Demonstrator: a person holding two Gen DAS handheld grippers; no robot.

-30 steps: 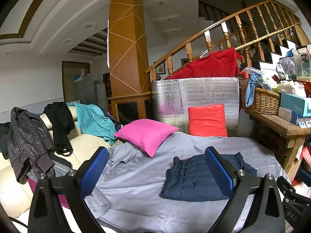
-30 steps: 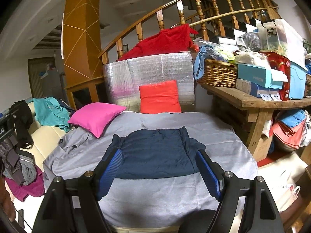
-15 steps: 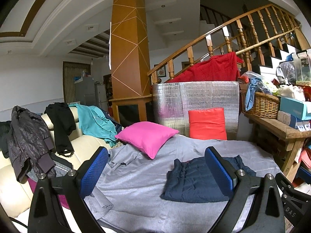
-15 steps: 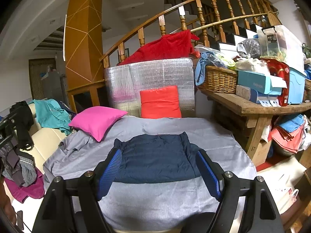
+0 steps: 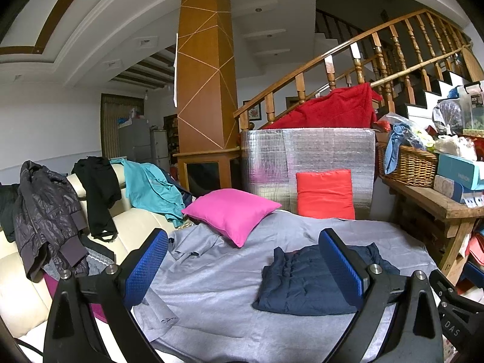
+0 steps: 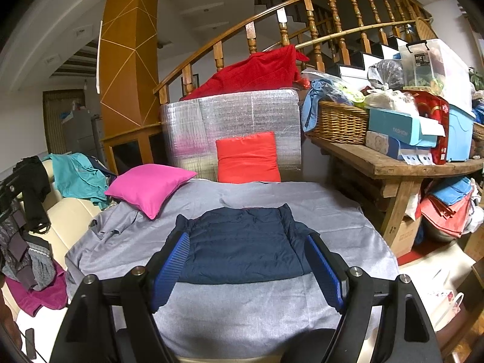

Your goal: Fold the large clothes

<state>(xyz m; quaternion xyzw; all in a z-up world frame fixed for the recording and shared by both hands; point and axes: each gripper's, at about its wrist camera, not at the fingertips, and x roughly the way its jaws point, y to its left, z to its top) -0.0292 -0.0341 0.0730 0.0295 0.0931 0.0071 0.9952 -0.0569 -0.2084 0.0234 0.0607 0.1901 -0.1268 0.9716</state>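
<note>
A folded navy quilted jacket [image 6: 242, 242] lies flat on the grey cloth-covered surface [image 6: 242, 311]; it also shows in the left wrist view [image 5: 302, 281]. My right gripper [image 6: 248, 272] is open and empty, held above the near edge of the jacket. My left gripper [image 5: 245, 263] is open and empty, held above the grey cloth to the left of the jacket. Several unfolded garments hang on the cream sofa back: a dark puffer jacket [image 5: 45, 211], a black garment [image 5: 96, 190] and a teal jacket [image 5: 151, 187].
A pink cushion [image 6: 148, 184] and a red cushion [image 6: 248, 158] sit at the back of the grey cloth. A silver foil panel [image 6: 233, 127] stands behind them. A cluttered wooden bench [image 6: 393, 163] with a wicker basket [image 6: 338, 121] is on the right.
Both grippers have drawn back and up a little from the folded jacket; the views tilt slightly upward. The jacket lies still. Both grippers stay open.
</note>
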